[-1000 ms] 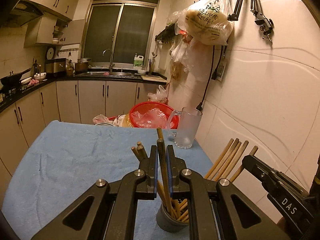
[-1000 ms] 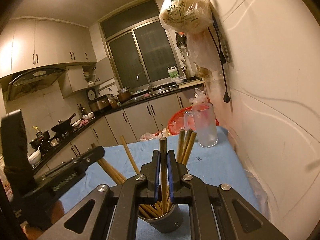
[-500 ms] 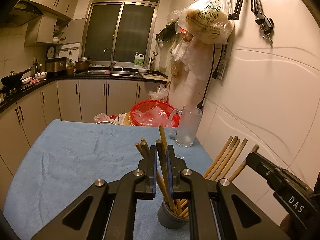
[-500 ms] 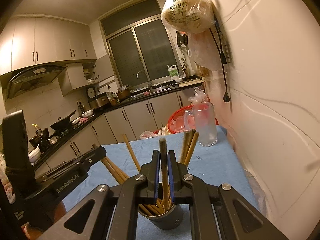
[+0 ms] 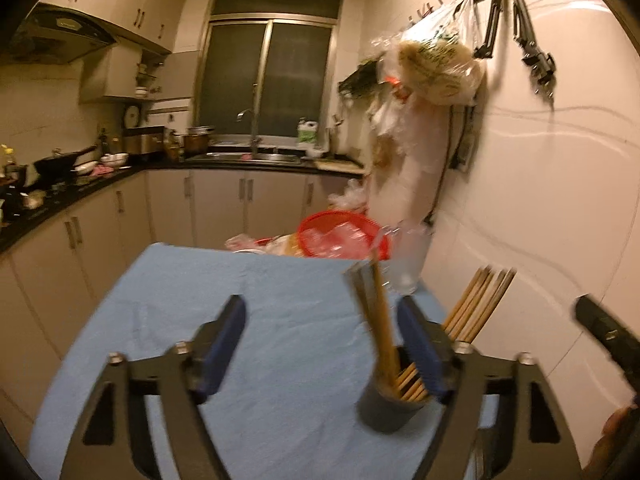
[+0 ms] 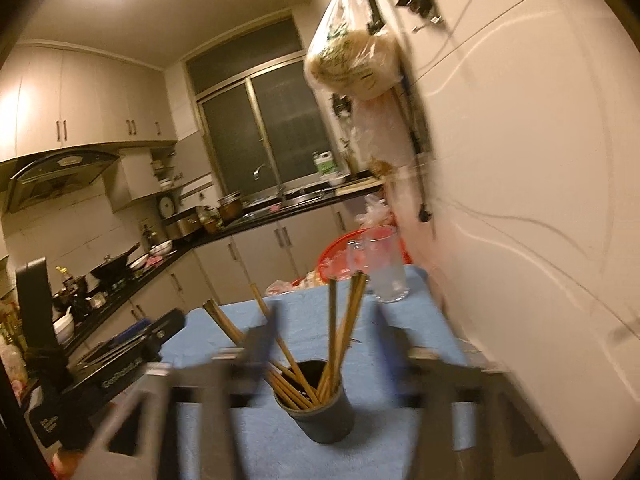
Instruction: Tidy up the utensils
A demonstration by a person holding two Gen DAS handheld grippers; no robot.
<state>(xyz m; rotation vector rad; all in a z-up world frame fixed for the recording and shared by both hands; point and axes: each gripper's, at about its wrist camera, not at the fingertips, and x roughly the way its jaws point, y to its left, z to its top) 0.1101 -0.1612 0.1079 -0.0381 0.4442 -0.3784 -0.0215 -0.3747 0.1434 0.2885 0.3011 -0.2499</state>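
A dark cup (image 5: 390, 410) (image 6: 323, 414) stands on the blue cloth (image 5: 260, 320) and holds several wooden chopsticks (image 5: 378, 320) (image 6: 340, 332) that fan out of it. My left gripper (image 5: 322, 344) is open and empty, with the cup by its right finger. My right gripper (image 6: 326, 344) is open and empty, its fingers apart on either side of the chopsticks above the cup. Both views are blurred by motion. The right gripper's body (image 5: 612, 336) shows at the right edge of the left wrist view, and the left gripper's body (image 6: 132, 348) at the left of the right wrist view.
A glass mug (image 5: 408, 260) (image 6: 384, 268) and a red basket (image 5: 344, 234) stand at the far end of the table. The white wall (image 5: 540, 200) runs close along the right. A plastic bag (image 5: 436, 68) hangs on wall hooks. Kitchen counters lie behind.
Both grippers have opened and let go of the chopstick each held; those chopsticks now rest in the cup. Both grippers have pulled back and up a little.
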